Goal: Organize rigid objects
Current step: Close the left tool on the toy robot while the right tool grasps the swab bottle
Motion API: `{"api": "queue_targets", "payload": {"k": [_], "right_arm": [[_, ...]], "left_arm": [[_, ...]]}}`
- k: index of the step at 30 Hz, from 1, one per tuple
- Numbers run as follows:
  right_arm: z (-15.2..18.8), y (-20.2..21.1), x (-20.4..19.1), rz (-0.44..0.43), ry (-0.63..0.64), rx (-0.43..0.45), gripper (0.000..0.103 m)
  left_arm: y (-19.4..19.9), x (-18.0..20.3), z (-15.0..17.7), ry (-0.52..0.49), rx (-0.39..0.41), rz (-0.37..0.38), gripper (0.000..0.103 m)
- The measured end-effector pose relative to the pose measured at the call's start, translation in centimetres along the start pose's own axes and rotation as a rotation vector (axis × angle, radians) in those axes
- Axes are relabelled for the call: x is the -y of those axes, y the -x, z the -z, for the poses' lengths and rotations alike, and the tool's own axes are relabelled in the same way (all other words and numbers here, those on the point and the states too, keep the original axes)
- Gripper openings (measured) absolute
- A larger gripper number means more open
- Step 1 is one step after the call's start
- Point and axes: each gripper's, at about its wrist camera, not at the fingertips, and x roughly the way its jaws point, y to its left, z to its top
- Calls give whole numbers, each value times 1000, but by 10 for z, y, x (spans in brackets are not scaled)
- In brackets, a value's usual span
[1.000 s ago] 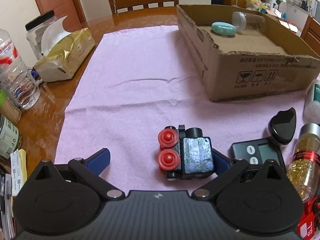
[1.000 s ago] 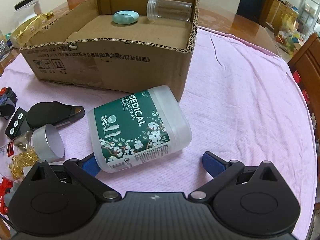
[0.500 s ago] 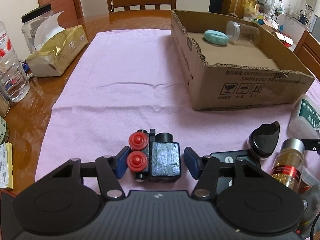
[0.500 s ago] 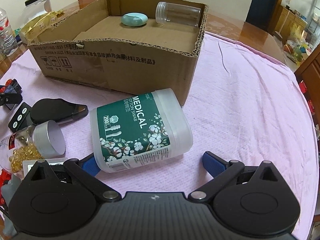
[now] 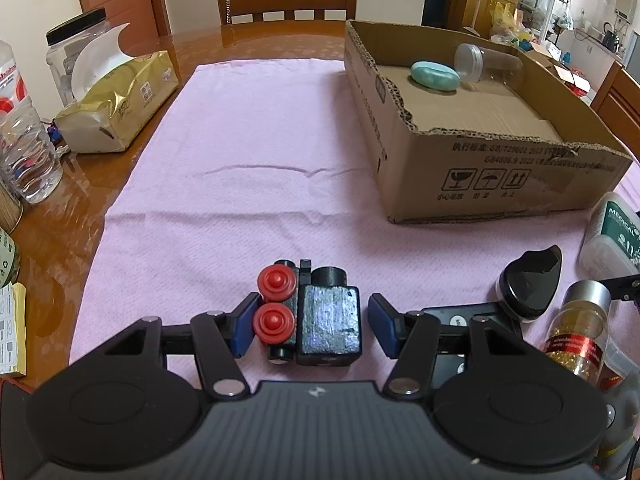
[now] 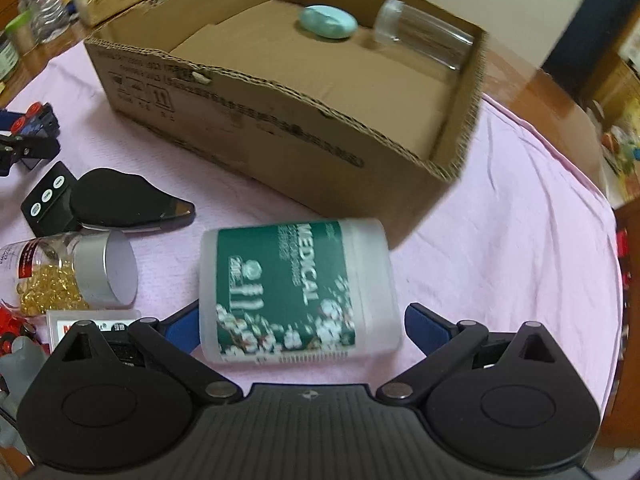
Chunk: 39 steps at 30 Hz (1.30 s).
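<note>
Two blue pads of the left gripper (image 5: 310, 326) flank the toy truck (image 5: 310, 318): the left pad touches its two red wheels, the right stands slightly off its dark cab, jaws half open. Its long axis runs toward 12 o'clock. At 3 o'clock lie one black remote (image 5: 460, 320), one black case (image 5: 528, 280) and one capsule bottle (image 5: 576, 328). The right gripper (image 6: 300, 326), spread wide, straddles one cotton swab jar (image 6: 296, 288) lying on its side, long axis toward 12; contact cannot be told. At 12 o'clock sits one cardboard box (image 6: 248, 116) holding one teal soap (image 6: 329, 21) and one clear jar (image 6: 424, 38).
</note>
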Motion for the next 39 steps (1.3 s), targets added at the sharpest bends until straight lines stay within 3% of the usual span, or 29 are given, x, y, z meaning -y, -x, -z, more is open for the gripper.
{"api": "queue_targets", "payload": {"k": [6,13,22,29,31,32,39], "right_arm": [[-18,-6,-1,-49,58,-32,97],[-31,-8,-1,-45,80,-44,86],[-26,-9,8,19,-99,-93,86],[-27,-8,5,36,-92,-102,87],[-26,-3,3,37,-99,-101,86],[-26,0,2,38,-101,-102,86],[-29,7,0,47,-99,-86,86]], "left_arm": [[0,1,-1,5,-6,-4,57],[-1,1,-3,7,-17,-3,57],[-3,1,-8,24,-41,-16,56],[-1,1,-14,-3,-59,-18,58],[-2,0,-16,-10,-68,-1,55],[-2,0,-16,-16,-69,2,49],[6,0,-20,-65,-93,43,49]]}}
